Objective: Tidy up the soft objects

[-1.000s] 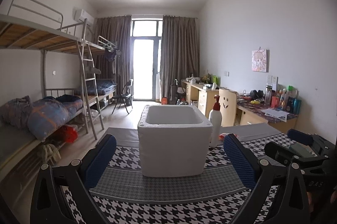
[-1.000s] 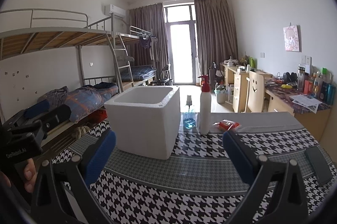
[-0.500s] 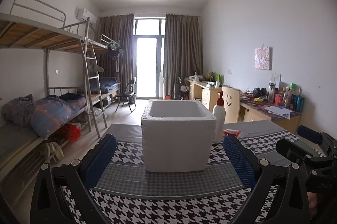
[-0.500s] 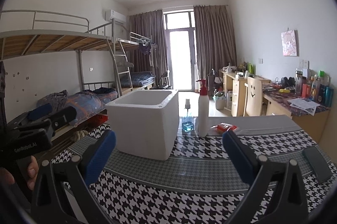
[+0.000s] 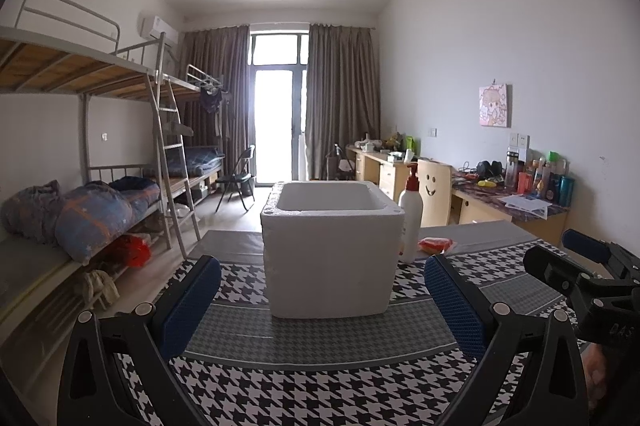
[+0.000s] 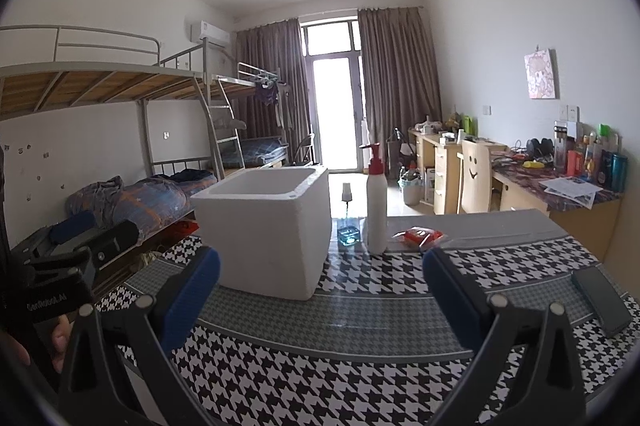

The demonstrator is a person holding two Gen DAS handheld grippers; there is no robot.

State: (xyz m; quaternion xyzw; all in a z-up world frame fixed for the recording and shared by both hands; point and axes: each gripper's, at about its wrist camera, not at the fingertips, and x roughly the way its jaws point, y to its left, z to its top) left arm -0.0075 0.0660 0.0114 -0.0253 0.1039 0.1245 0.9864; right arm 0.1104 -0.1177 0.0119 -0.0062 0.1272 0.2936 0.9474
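Left fingers (image 5: 322, 300): spread wide, grasping nothing; I hold them level above the desk (image 5: 320, 386).
Right fingers (image 6: 320, 296): spread wide, likewise grasping nothing.
Foam box (image 5: 334, 246): white, open-topped, upright on the desk; straight ahead of my left fingers, ahead and to the left of my right fingers.
Red packet (image 6: 418, 237): the only soft-looking item I see on the desk; it lies flat, beyond my right fingers and slightly to their right, just right of the pump bottle (image 6: 376, 204).
Long axis of packet: runs roughly crosswise to my right fingers, as far as the fisheye lets me judge.
Blue glass bottle (image 6: 347, 222): stands between the foam box and the pump bottle, beyond my right fingers.
Nearer hand: the right, by my judgement; from the left the packet sits far to the right, past the box and beside the pump bottle.
Next move, as I judge: right fingers advance to the packet, then carry it left to the box.
Hazard: the pump bottle stands close beside the packet and may tip.
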